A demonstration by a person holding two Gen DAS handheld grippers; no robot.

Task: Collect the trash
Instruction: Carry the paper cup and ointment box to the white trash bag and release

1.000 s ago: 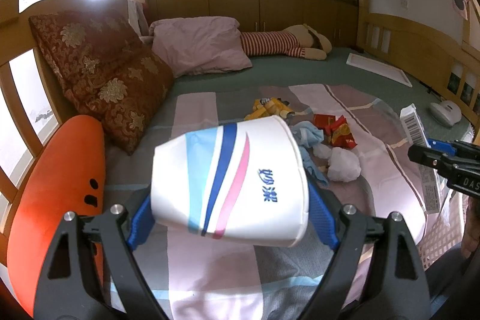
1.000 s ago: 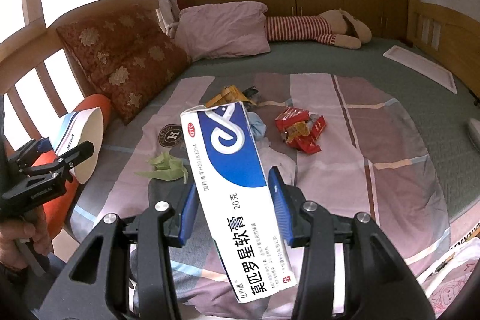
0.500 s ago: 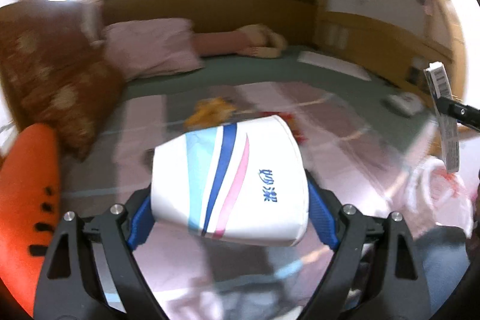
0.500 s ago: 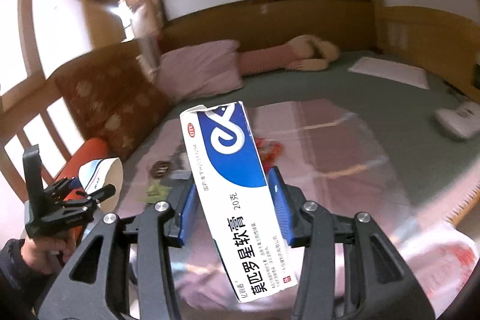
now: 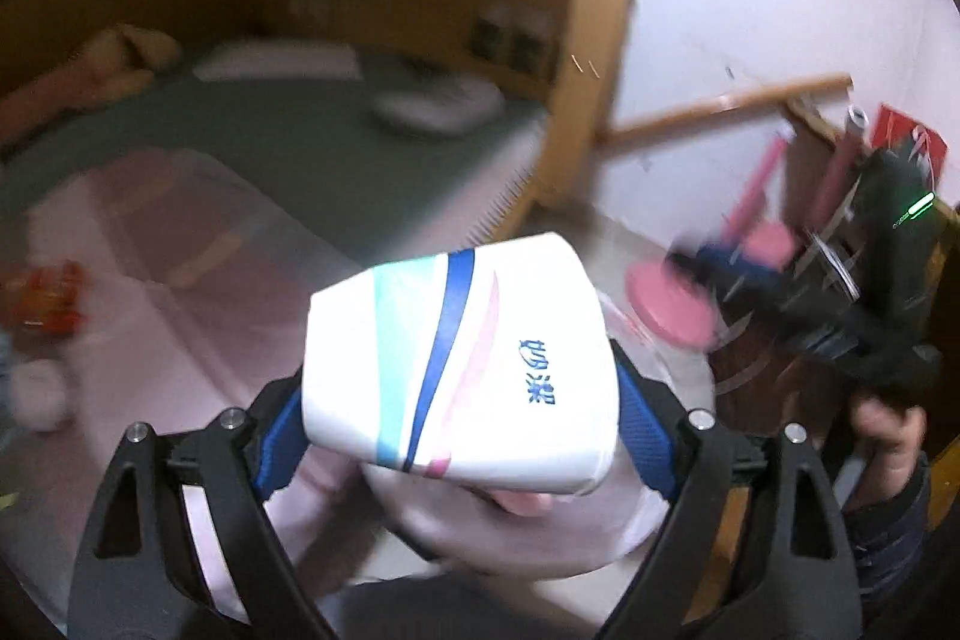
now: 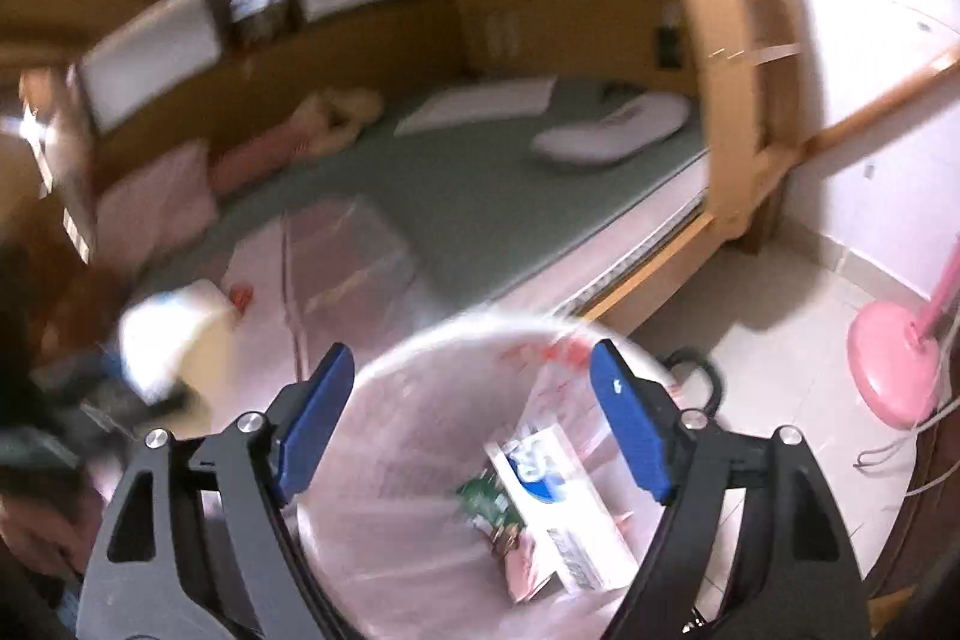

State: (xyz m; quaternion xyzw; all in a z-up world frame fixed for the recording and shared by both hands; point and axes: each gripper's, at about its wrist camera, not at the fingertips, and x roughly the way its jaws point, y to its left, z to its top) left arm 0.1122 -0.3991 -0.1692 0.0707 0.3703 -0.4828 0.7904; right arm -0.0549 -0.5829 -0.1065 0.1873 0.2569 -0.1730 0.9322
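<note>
We are pinching the light, crushable white paper cup [image 5: 459,364] across its wall with our left gripper [image 5: 459,400]; our right gripper [image 6: 474,418] is hanging spread over the bag-lined bin [image 6: 384,490].

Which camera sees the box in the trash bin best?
The right wrist view: the box lies inside the lined bin, below the open right claw. The left wrist view shows no box; the cup blocks the bin.

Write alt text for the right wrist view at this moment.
The right gripper, jaws open and empty, hangs over a plastic-lined trash bin holding a blue-and-white medicine box. Behind lie a blurred bed and a pink fan base.
</note>
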